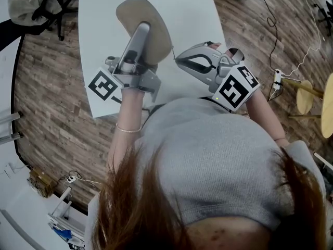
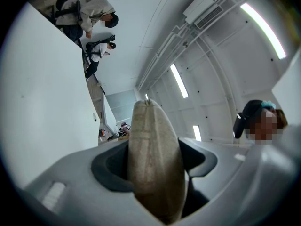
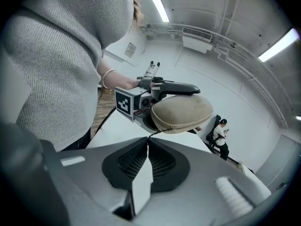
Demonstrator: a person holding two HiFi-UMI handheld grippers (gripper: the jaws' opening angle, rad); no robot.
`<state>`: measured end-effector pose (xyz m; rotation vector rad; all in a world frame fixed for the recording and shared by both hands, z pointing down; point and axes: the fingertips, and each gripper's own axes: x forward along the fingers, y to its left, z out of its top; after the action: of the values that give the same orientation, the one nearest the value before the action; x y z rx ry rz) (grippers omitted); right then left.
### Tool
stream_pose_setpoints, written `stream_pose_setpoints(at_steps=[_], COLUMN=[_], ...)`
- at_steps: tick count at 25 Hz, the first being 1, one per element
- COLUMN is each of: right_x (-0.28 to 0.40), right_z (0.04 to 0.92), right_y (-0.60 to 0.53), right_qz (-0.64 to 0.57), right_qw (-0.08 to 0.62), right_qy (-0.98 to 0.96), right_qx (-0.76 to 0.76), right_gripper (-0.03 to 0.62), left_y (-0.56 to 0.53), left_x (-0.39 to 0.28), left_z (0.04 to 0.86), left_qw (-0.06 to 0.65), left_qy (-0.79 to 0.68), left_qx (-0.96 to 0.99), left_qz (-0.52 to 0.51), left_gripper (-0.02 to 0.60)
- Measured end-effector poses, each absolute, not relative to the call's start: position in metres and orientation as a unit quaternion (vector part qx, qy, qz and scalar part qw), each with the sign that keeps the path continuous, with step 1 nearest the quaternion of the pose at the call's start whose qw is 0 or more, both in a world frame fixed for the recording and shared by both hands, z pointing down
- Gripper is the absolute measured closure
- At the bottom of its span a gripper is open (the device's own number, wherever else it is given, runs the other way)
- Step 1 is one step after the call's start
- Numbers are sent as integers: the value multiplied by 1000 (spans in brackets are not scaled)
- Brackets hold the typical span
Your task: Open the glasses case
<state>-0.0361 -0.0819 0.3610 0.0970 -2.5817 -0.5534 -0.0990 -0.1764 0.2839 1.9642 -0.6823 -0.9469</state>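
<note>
Jaws of the left gripper (image 1: 140, 33) clamp the beige glasses case (image 1: 156, 20) above the white table (image 1: 104, 14). The right gripper (image 1: 178, 60) jaws are pressed together, pinching the zipper pull (image 3: 159, 133) at the case's right edge.

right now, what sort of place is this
Likely an open office or lab workspace: a white table, wood-look floor, strip lights on a white ceiling, and people in the background.

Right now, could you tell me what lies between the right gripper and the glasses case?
Only a thin zip pull, from glasses case to right gripper, seen in the right gripper view.
</note>
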Motion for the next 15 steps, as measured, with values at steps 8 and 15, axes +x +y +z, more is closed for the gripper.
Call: stream_pose_setpoints(at_steps=[8,15], right_x=[-50,-58], right_z=[357,360], right_y=[-85,-82], right_qz=[-175,-158], right_qw=[223,206], right_qy=[-958,-965], right_qx=[37,28], right_gripper=[583,583], left_y=[-186,-191], left_x=[-104,-108], left_z=[284,285], left_qw=[414,413], left_qy=[-278,-281], left_qx=[778,774], left_qz=[-382,-389], left_gripper=[288,288])
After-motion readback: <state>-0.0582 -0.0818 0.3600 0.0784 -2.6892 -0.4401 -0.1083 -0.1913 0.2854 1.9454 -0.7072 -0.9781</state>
